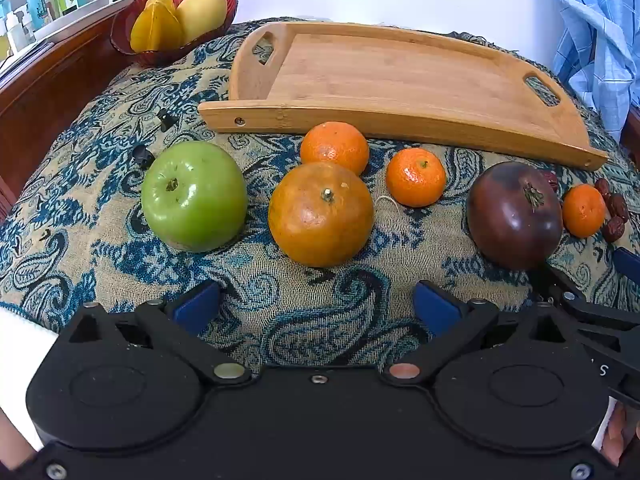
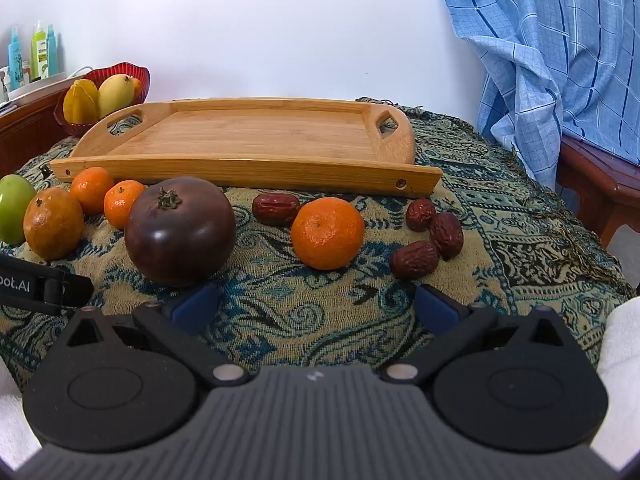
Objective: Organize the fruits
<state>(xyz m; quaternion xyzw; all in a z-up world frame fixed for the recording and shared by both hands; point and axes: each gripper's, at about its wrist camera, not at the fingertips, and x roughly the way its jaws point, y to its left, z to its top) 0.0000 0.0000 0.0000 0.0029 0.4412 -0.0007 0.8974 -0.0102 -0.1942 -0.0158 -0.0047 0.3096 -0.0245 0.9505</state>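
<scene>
Beyond both pairs of fingers, a wooden tray (image 2: 256, 140) lies bare on the patterned cloth (image 1: 320, 300), pale bamboo with a cut-out handle at each end and a low rim.

Ahead of the left gripper (image 1: 318, 304), whose blue-padded jaws stand spread wide with nothing between them, the fruit sits in a loose row just short of the tray. Off the left finger is a glossy green apple (image 1: 194, 196), stem dimple up. Straight ahead between the fingers is a large orange (image 1: 321, 214), dull and brown-mottled with a green stem nub. Past it are two small, bright tangerines, one (image 1: 335, 147) touching the orange's far side, the other (image 1: 416, 177) apart toward the right finger.

Ahead of the right gripper (image 2: 316, 306), equally wide open and empty, a dark purple round fruit (image 2: 179, 231) with a dry leafy cap sits just beyond the left finger. Between the fingers, farther out, is a third tangerine (image 2: 327, 233). One wrinkled red date (image 2: 276, 208) touches its far left side; three more dates (image 2: 430, 240) cluster beyond the right finger.

Far left, a red bowl (image 2: 132, 72) holds a mango and a starfruit.
</scene>
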